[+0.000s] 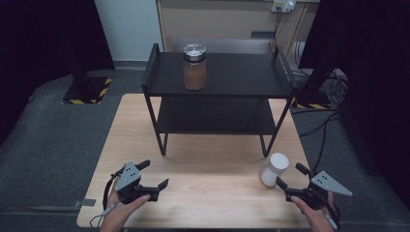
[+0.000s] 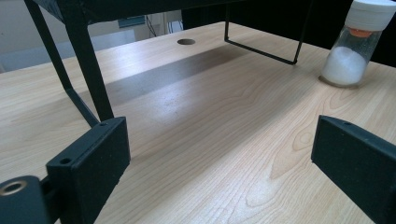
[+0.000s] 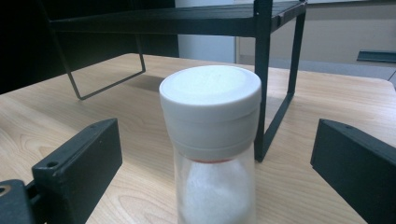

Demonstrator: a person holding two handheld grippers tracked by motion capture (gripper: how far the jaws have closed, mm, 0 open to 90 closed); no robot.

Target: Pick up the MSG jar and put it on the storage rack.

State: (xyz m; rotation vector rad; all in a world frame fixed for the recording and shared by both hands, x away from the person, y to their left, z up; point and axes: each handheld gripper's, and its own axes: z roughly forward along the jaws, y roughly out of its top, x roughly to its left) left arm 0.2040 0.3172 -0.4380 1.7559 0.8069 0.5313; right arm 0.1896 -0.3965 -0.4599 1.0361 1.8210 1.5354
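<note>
The right gripper (image 1: pixel 289 181), jaws apart, lines up on the white jar (image 1: pixel 274 169), seemingly about to close on it, while the left gripper (image 1: pixel 153 177) waits open over the table (image 1: pixel 212 198).

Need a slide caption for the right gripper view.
Open right gripper lined up on a white-capped jar of white powder, black shelf behind.

tabletop (image 1: pixel 208 174): pale wood with a wavy grain
shelf (image 1: pixel 227 72): black, frame and both decks
jar (image 1: pixel 195 66): clear glass, brown contents, silver lid; upper centre of the high view
shaker (image 1: pixel 274 169): clear body, white powder, white cap, thin orange ring beneath the cap
left hand-held gripper (image 1: pixel 154 178): black, grey plate on top
right hand-held gripper (image 1: pixel 291 177): black, grey plate on top
floor (image 1: pixel 43 145): dark grey
floor plate (image 1: pixel 89 91): black, yellow-and-black hazard stripes; upper left
</note>
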